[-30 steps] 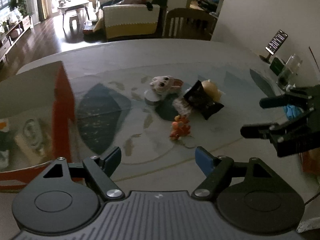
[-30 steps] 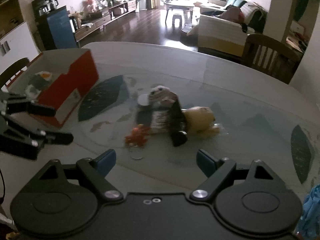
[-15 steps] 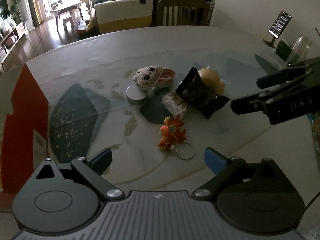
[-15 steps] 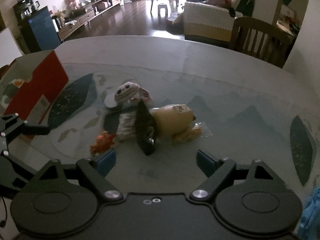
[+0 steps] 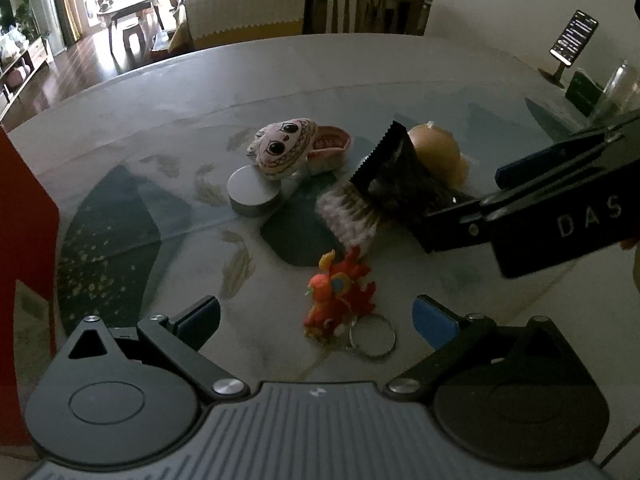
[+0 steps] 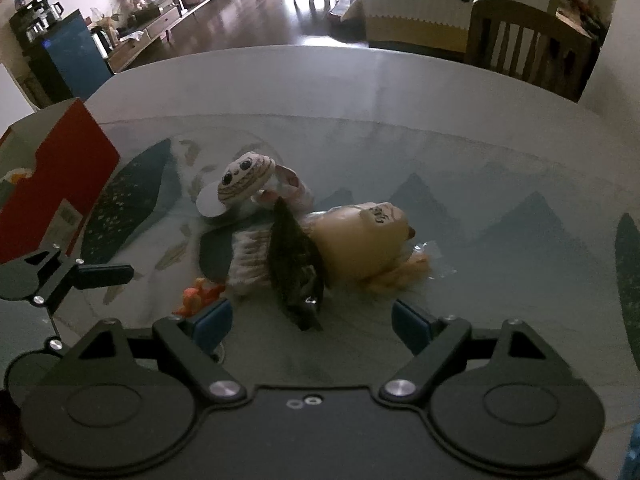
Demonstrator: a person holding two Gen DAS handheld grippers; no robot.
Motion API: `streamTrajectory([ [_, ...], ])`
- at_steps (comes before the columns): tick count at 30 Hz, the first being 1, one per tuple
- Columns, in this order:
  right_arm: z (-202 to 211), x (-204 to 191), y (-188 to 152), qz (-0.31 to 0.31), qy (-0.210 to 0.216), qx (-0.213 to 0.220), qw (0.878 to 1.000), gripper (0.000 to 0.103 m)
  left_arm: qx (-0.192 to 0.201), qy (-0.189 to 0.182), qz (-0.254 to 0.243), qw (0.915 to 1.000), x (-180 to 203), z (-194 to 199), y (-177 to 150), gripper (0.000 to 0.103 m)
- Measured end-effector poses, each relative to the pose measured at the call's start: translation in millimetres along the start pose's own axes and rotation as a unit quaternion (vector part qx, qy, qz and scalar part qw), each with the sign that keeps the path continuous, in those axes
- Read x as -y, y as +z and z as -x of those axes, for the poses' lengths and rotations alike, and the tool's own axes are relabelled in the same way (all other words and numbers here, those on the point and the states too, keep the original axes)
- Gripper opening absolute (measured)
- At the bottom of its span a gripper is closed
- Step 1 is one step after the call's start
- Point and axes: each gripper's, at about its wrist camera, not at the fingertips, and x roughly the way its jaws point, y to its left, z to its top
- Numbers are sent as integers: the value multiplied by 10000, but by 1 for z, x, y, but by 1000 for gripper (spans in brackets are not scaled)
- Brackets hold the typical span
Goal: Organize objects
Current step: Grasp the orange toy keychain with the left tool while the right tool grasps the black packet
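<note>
A pile of small items lies mid-table: a red-orange dragon keychain [image 5: 338,292] with a metal ring, a black snack packet [image 5: 396,176], a pale fuzzy item [image 5: 348,216], a tan bag-wrapped toy [image 5: 436,150], a pink plush face [image 5: 286,148] and a grey round tin [image 5: 254,196]. My left gripper [image 5: 316,318] is open, its fingers on either side of the keychain just in front. My right gripper [image 6: 312,322] is open too, right before the black packet [image 6: 294,268]; the keychain [image 6: 198,294] sits by its left finger. The red box [image 6: 52,176] stands at the left.
A phone on a stand [image 5: 572,38] and a glass [image 5: 618,90] stand at the table's far right. A wooden chair [image 6: 528,46] is behind the table. The glass tabletop [image 6: 400,92] has bare room at the back.
Both grippers have come in closer to the pile. The left one swung right, away from the red box, and now frames the keychain; the right one closed in on the black packet.
</note>
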Motion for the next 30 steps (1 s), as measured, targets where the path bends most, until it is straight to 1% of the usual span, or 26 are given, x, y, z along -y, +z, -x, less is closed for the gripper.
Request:
streamTrajectory([
  [3, -6, 1, 2, -124, 23, -83, 9999, 86, 24, -59, 96, 9999, -1, -5, 3, 103],
  [8, -14, -1, 3, -289, 41, -155, 9995, 85, 33, 33, 110, 9999, 0, -14, 5, 103],
  [10, -17, -2, 3, -328, -21, -150, 9993, 85, 25, 47, 134, 9999, 0, -17, 6, 103],
  [12, -20, -2, 4, -393, -6, -180, 9991, 81, 34, 28, 160, 9999, 0, -19, 7, 103],
  [14, -23, -3, 5, -445, -14, -221, 9988, 70, 66, 39, 129, 9999, 1, -19, 7, 102],
  [17, -25, -4, 5, -516, -12, -243, 9984, 65, 134, 17, 107, 9999, 1, -20, 7, 101],
  [18, -25, -4, 5, -537, -9, -242, 9983, 63, 165, 21, 103, 9998, 2, -20, 7, 100],
  [19, -25, -5, 5, -546, -17, -248, 9982, 57, 163, 2, 99, 9998, 2, -20, 8, 97],
  [20, -25, -5, 5, -561, -16, -252, 9981, 54, 142, -31, 93, 9999, 3, -21, 8, 95],
  [21, -24, -5, 5, -577, 8, -259, 9980, 53, 126, -44, 79, 9999, 4, -21, 8, 87],
  [22, -24, -6, 5, -590, 19, -264, 9979, 50, 116, -17, 51, 9999, 5, -21, 8, 82],
  [24, -23, -7, 4, -601, 38, -263, 9978, 47, 128, 35, 11, 9999, 6, -21, 8, 75],
  [25, -22, -7, 4, -605, 29, -263, 9978, 43, 133, 21, 19, 9999, 6, -20, 8, 69],
  [26, -22, -8, 4, -615, 39, -265, 9977, 40, 140, 9, 25, 9999, 7, -19, 8, 65],
  [27, -21, -8, 4, -630, 36, -266, 9977, 37, 136, 3, 22, 9999, 7, -19, 8, 58],
  [28, -21, -7, 3, -650, 31, -273, 9975, 32, 126, -12, -1, 9999, 7, -18, 8, 49],
  [29, -21, -7, 3, -666, 22, -272, 9974, 29, 113, -31, -32, 9999, 8, -16, 8, 46],
  [30, -20, -7, 3, -681, 26, -263, 9973, 29, 94, -59, -72, 9999, 9, -16, 8, 39],
])
